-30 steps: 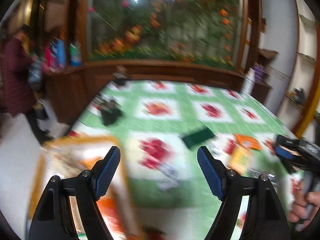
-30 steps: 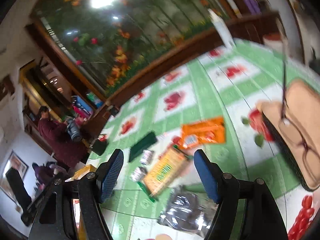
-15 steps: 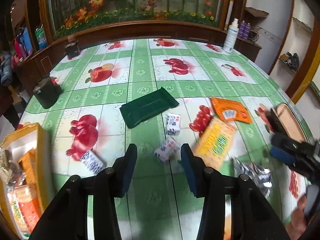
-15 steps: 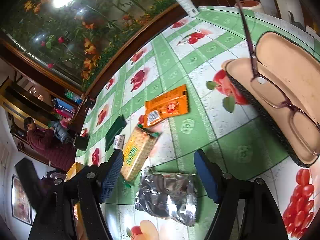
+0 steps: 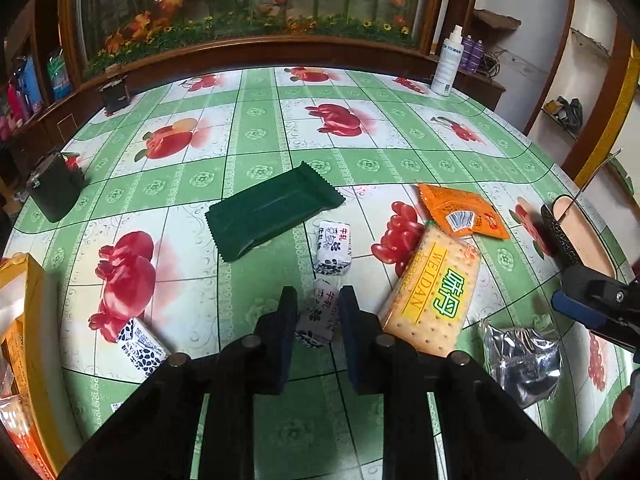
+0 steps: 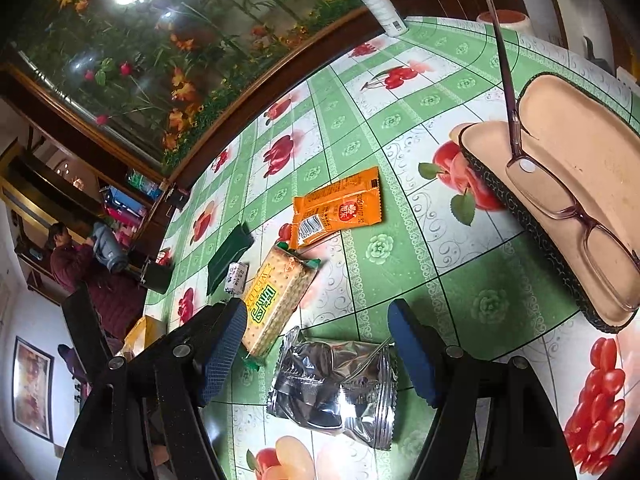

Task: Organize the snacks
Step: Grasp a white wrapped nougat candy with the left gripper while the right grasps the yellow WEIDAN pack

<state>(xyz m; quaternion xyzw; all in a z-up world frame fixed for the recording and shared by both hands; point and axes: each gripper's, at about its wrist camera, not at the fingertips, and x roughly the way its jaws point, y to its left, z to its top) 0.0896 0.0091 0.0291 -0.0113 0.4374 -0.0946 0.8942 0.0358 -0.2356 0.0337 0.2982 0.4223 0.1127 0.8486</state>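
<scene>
Lowered since before, left gripper [image 5: 316,312] fingers close around upright-tilted candy [image 5: 320,316]; right gripper [image 6: 316,348] wide.

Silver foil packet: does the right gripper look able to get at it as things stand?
Probably yes. The right gripper stands open just above the silver foil packet, nothing lying over it; the cracker pack sits close beside the left finger.

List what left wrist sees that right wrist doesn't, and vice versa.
Left wrist only: left gripper closing on a small white candy; a third white candy; the yellow box at the left edge. Right wrist only: glasses lying in the case; a person in a dark red jacket. Both: cracker pack, orange packet, green packet, silver packet, right gripper, open, over the silver packet.
</scene>
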